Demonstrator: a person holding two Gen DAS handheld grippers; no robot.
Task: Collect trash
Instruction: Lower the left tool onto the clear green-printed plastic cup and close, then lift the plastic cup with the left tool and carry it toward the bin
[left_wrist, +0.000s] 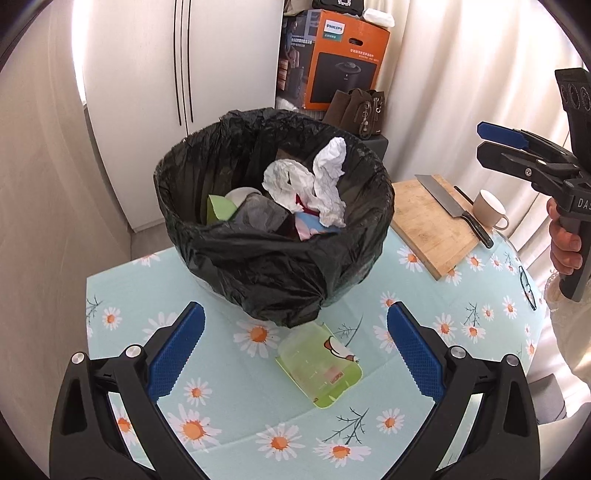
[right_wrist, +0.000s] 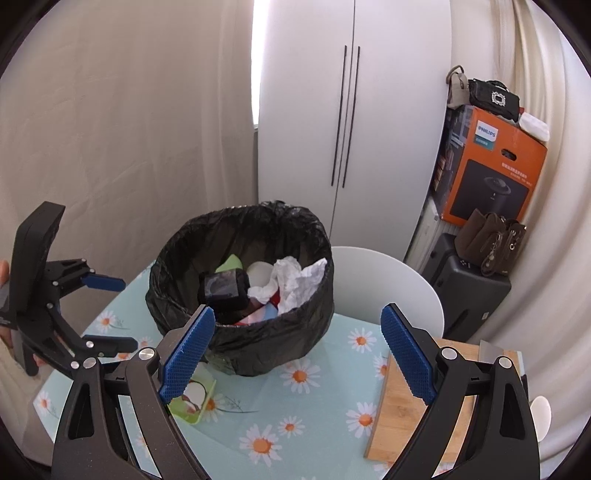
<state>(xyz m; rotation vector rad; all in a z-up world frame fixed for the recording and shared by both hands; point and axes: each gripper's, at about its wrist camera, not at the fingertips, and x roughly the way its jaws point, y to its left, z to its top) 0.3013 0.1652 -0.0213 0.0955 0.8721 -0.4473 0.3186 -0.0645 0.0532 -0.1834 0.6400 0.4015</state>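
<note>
Left tool: my left tool (left_wrist: 295, 343) hangs with its blue pads spread wide and empty, low over the near part of the daisy-print tabletop (left_wrist: 229, 398).
Right tool: my right tool (right_wrist: 297, 354) is likewise wide open and grips nothing, raised above the tabletop's right side, a hand (left_wrist: 563, 243) on its handle.
Trash on the tabletop: a pale green packet (left_wrist: 319, 363) lies flat between my left pads, just in front of the bin and apart from it.
Bin: the black-lined bin (left_wrist: 273, 266) stands toward the tabletop's far edge, holding crumpled white paper (left_wrist: 314, 182), a green scrap and other litter.
Right side: a wooden cutting board (left_wrist: 432, 221) carries a cleaver (left_wrist: 452, 206); a white cup (left_wrist: 489, 208) sits just beside it near the right edge.
Background: an orange Philips box (left_wrist: 343, 62) sits beyond the tabletop.
</note>
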